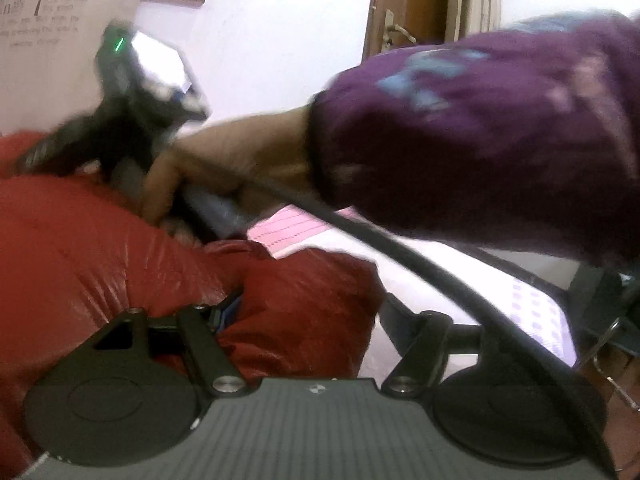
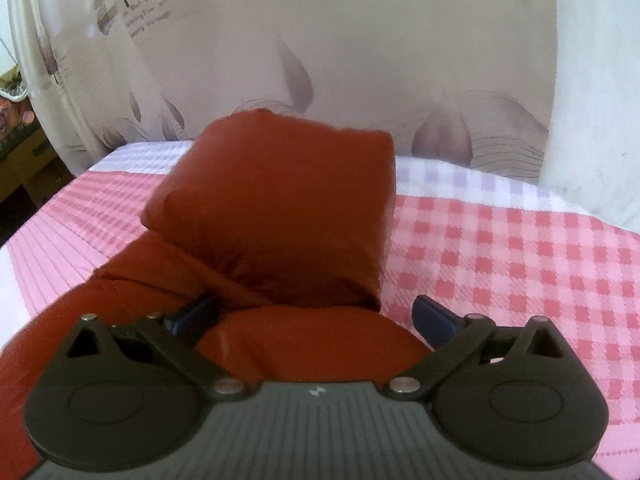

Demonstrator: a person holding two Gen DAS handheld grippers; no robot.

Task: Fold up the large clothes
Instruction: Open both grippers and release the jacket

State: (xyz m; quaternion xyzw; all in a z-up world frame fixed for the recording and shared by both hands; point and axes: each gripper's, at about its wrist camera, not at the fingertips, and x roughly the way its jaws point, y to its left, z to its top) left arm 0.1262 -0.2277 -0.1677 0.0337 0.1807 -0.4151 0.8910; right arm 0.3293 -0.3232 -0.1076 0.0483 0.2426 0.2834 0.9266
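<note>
A red puffy jacket lies on a bed with a pink checked sheet. My left gripper has a bulging fold of the jacket filling the gap between its fingers, and the blue pad is sunk into the fabric. In the right wrist view a folded-over part of the jacket stands up puffed in front of my right gripper. That gripper is wide open: its left pad touches the fabric and its right pad hangs free over the sheet. A hand in a purple sleeve holds it.
A black cable runs across the left wrist view. A leaf-print curtain hangs behind the bed. A wooden door stands at the back, dark furniture at the right, and a low cabinet beside the bed's left edge.
</note>
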